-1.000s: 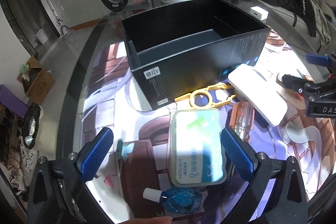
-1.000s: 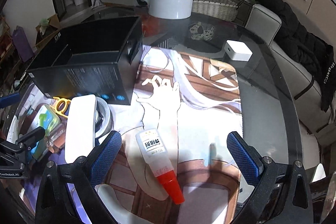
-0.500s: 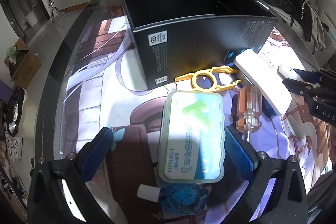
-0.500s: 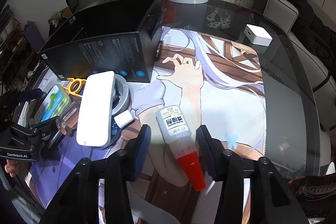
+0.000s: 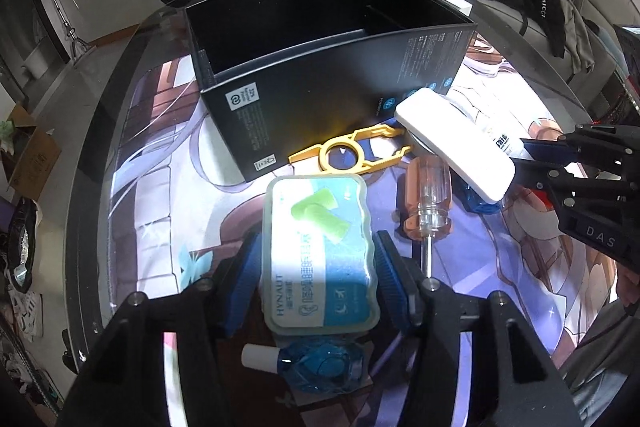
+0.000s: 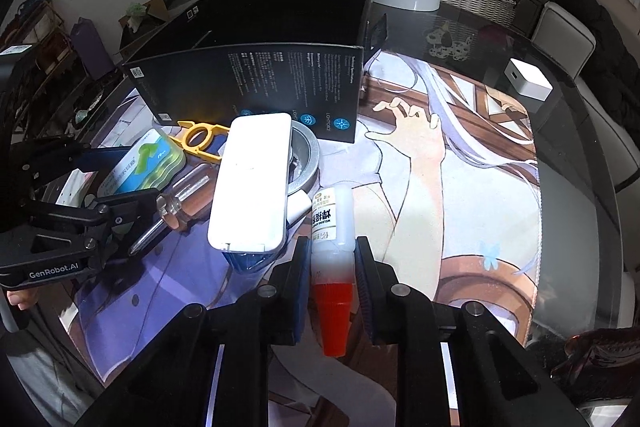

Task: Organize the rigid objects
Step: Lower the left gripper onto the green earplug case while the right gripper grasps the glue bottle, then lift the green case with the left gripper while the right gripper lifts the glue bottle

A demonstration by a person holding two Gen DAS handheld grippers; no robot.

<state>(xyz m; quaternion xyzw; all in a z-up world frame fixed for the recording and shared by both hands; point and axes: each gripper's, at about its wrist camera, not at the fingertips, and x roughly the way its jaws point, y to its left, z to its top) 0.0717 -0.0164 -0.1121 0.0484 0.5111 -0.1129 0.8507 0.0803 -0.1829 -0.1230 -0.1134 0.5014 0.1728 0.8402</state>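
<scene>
Your left fingers (image 5: 244, 275) clamped on the wavy-edged plastic case (image 5: 318, 255), right fingers (image 6: 362, 277) gripping the red-capped glue bottle (image 6: 333, 247), black box (image 5: 320, 67) at 12 o'clock.

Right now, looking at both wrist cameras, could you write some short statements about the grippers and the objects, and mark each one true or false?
1. The left gripper is closed on the earplug case. True.
2. The right gripper is open above the mat. False: it is closed on the glue bottle.
3. The glue bottle has a red cap. True.
4. The yellow plastic tool lies inside the black box. False: it lies on the mat in front of the box.
5. The screwdriver lies beside the earplug case. True.
</scene>
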